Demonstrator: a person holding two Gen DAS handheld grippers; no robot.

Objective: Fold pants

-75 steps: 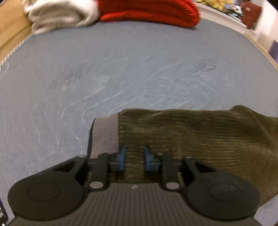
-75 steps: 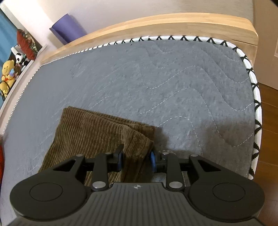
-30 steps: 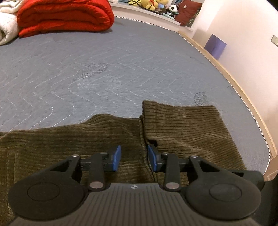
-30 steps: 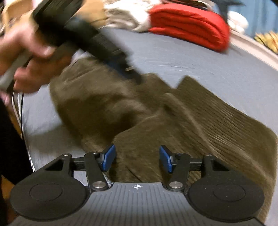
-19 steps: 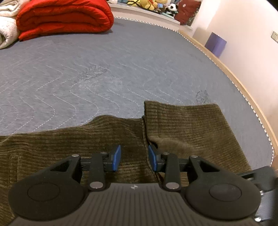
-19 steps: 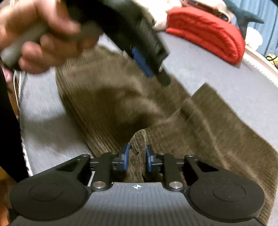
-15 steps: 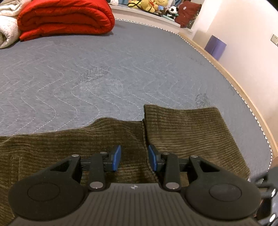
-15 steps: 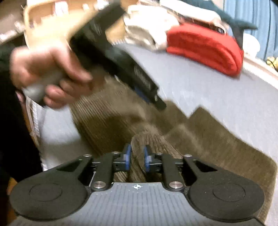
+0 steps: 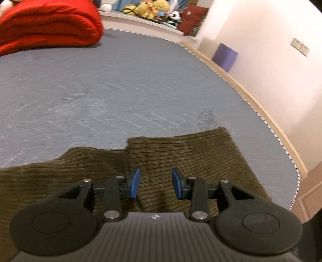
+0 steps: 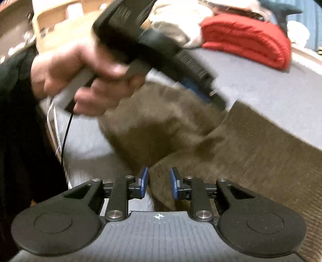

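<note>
Olive-brown corduroy pants (image 9: 181, 153) lie folded on the grey quilted bed cover (image 9: 120, 90). My left gripper (image 9: 155, 184) hovers over the pants with its blue pads apart and nothing between them. In the right wrist view the pants (image 10: 251, 151) spread to the right. My right gripper (image 10: 159, 182) has its jaws partly open around a raised edge of the cloth, not pinching it. The left gripper (image 10: 201, 88), held in a hand, shows blurred above the pants in that view.
A folded red blanket (image 9: 46, 26) lies at the far end of the bed, also seen in the right wrist view (image 10: 247, 38). Plush toys (image 9: 149, 10) sit on a ledge behind. The wooden bed edge (image 9: 261, 112) and a wall run along the right. A purple box (image 9: 224, 56) stands by the wall.
My right gripper had closed on a fold of the pants and has now opened partly. My left gripper has lifted and shifted right over the folded leg, staying open.
</note>
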